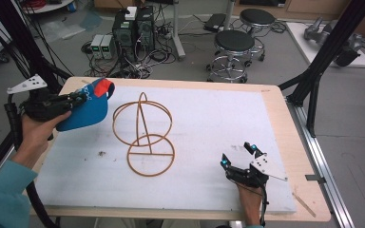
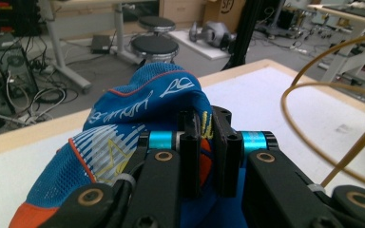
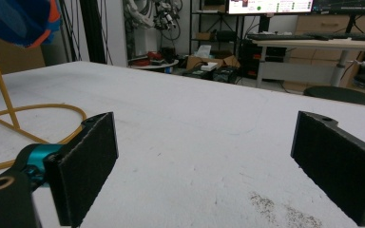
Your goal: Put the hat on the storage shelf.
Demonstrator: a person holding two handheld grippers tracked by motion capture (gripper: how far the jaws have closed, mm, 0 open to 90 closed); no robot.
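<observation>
The left tool (image 1: 78,98) is clenched on a blue cap (image 1: 88,108) with an orange-red patch, held above the left rear corner of the surface (image 1: 209,123). The right tool (image 1: 238,156) rests at the front right of the surface, jaws spread and nothing between them. The surface is a white sheet on a pale wooden top, marked with a few dark specks. A wire stand (image 1: 145,135) of golden hoops sits near its centre, just beside the cap. Behind, the grey floor carries two black stools (image 1: 235,47), computer towers (image 1: 134,28) and tangled cables.
</observation>
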